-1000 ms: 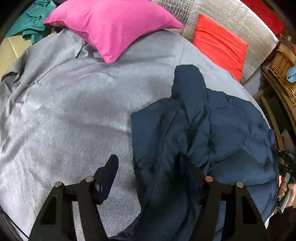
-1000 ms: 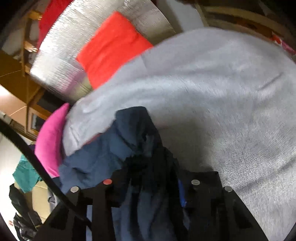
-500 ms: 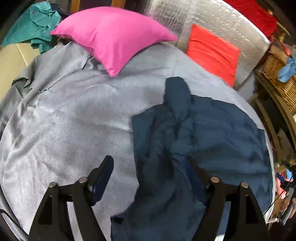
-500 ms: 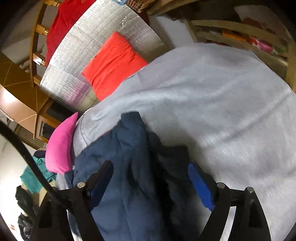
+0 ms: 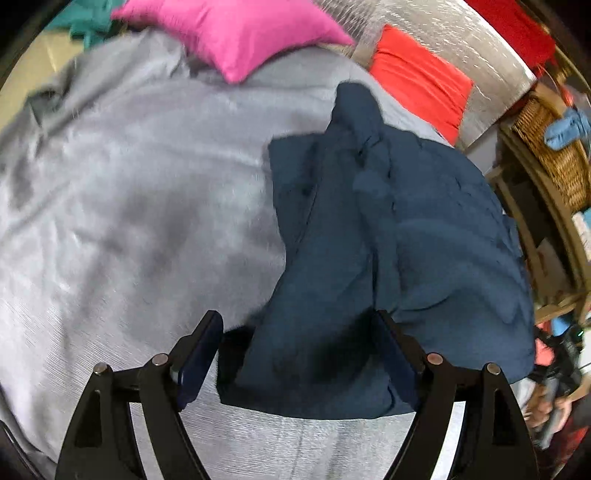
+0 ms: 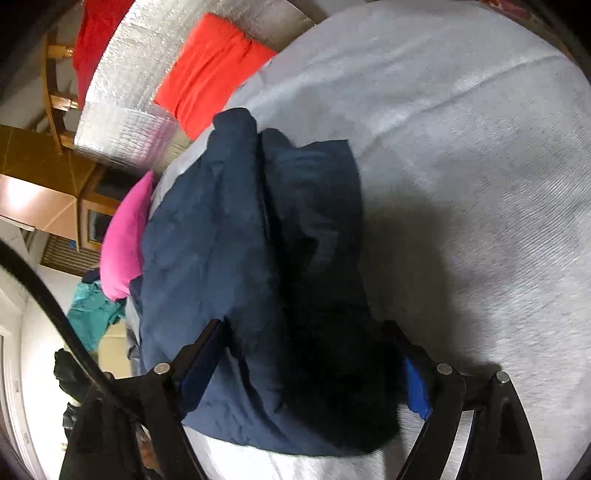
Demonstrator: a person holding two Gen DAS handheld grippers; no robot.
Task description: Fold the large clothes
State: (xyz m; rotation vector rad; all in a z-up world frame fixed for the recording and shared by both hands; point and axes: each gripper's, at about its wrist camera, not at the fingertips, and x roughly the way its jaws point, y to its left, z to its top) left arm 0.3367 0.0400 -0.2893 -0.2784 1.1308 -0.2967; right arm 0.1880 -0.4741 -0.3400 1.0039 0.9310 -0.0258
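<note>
A large navy blue garment (image 5: 388, 236) lies crumpled on the grey bed cover (image 5: 129, 206), with a raised fold running up its middle. My left gripper (image 5: 299, 350) is open, its fingers on either side of the garment's near edge, holding nothing. In the right wrist view the same garment (image 6: 240, 240) lies on the bed cover (image 6: 461, 166). My right gripper (image 6: 306, 354) is open too, spread around the garment's near end, which is dark and in shadow between the fingers.
A pink pillow (image 5: 236, 29) and a red pillow (image 5: 417, 77) lie at the head of the bed against a silver padded headboard (image 5: 443, 33). A wicker basket (image 5: 550, 147) stands at the right. A teal garment (image 6: 92, 314) lies beside the bed.
The right gripper has opened and let go of the garment. Both grippers have drawn back towards the garment's near edge, and the garment has settled flatter on the bed.
</note>
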